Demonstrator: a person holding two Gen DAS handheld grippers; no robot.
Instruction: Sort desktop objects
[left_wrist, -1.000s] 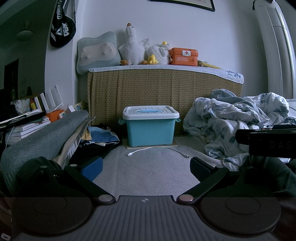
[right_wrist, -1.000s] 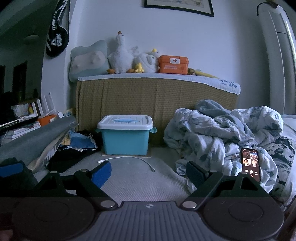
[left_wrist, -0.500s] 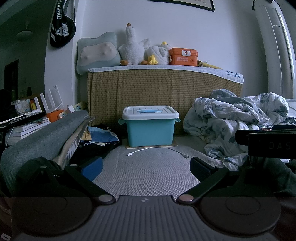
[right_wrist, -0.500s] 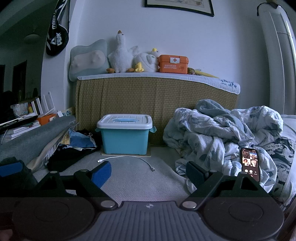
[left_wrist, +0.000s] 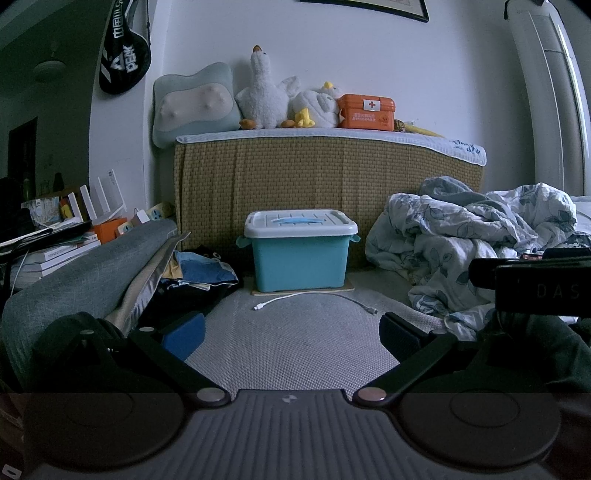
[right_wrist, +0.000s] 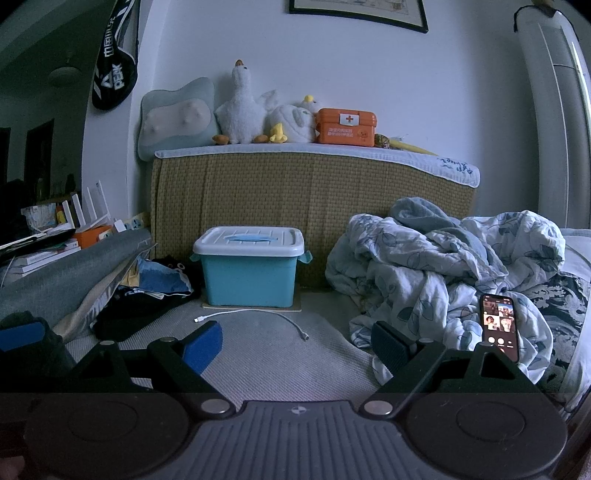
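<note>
A thin white charging cable (left_wrist: 314, 298) lies loose in a shallow arc on the grey woven mat (left_wrist: 295, 343), just in front of a teal plastic storage box with a white snap-on lid (left_wrist: 300, 248). By the look of it the cable is the thing to be tidied, and the box is the likely place for it, which would explain why both grippers face that way. The lid is on and its side clasps look closed, so the contents cannot be seen; I judge it would have to come off before anything goes in. The box stands on a thin flat board (left_wrist: 303, 291) against the woven tan headboard (left_wrist: 325, 192).

The left gripper (left_wrist: 291, 334) hangs low over the mat with its jaws spread wide and nothing between them, well short of the cable. The right gripper (right_wrist: 295, 341) is likewise spread and empty; in its view the cable's (right_wrist: 255, 318) near plug lies between the blue pad (right_wrist: 202, 345) and the black one.

To the right a crumpled blue-and-white leaf-print quilt (right_wrist: 443, 273) is heaped on the bed, with a lit smartphone (right_wrist: 499, 326) propped upright in front of it. On the left, folded dark and blue clothes (left_wrist: 195, 277) lie beside a grey cushion.
</note>
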